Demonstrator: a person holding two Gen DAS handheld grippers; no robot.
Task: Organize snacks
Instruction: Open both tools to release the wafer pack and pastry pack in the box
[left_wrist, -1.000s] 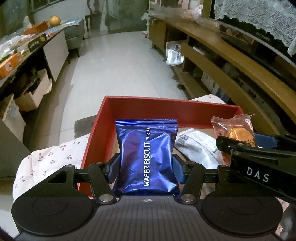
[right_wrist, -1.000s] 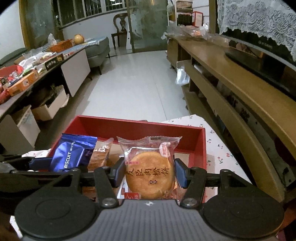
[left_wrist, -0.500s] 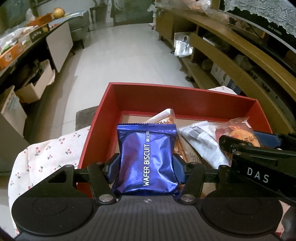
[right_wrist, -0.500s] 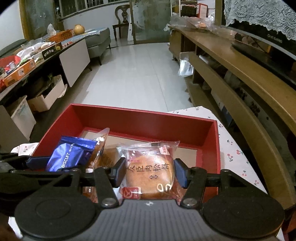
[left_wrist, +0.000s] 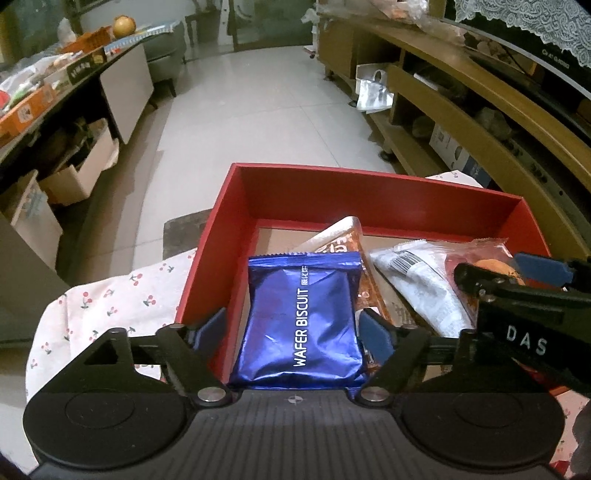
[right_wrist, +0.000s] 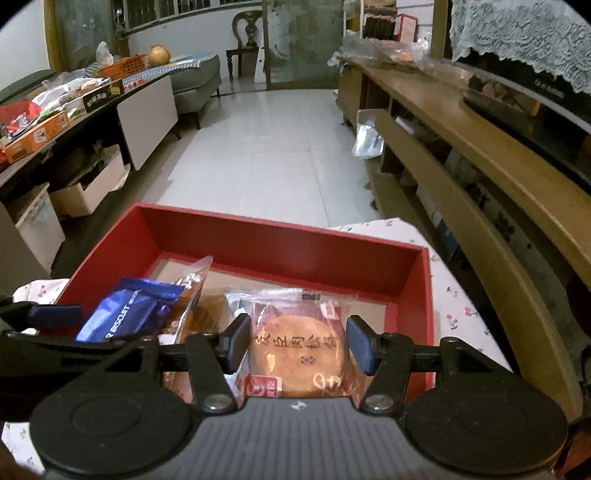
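Observation:
A red box (left_wrist: 369, 188) sits on a cherry-print cloth (left_wrist: 110, 302). My left gripper (left_wrist: 295, 332) is open over the box's near left part, its pads apart from the blue wafer biscuit pack (left_wrist: 301, 317) lying between them. My right gripper (right_wrist: 297, 341) is open over the near right part, its pads clear of the round pastry in a clear wrapper (right_wrist: 297, 350). An orange snack pack (left_wrist: 343, 240) and a white pack (left_wrist: 421, 284) lie in the box between the two. The biscuit pack also shows in the right wrist view (right_wrist: 125, 314), and the box does too (right_wrist: 280, 247).
A long wooden shelf unit (right_wrist: 480, 155) runs along the right. A dark counter with boxes and clutter (right_wrist: 55, 110) runs along the left, with cardboard boxes (right_wrist: 88, 188) under it. White tiled floor (right_wrist: 266, 155) lies beyond the box. A grey sofa (right_wrist: 195, 85) stands far back.
Both grippers lowered toward the box and opened. The blue biscuit pack and the pastry, held before, now lie in the box between the spread pads.

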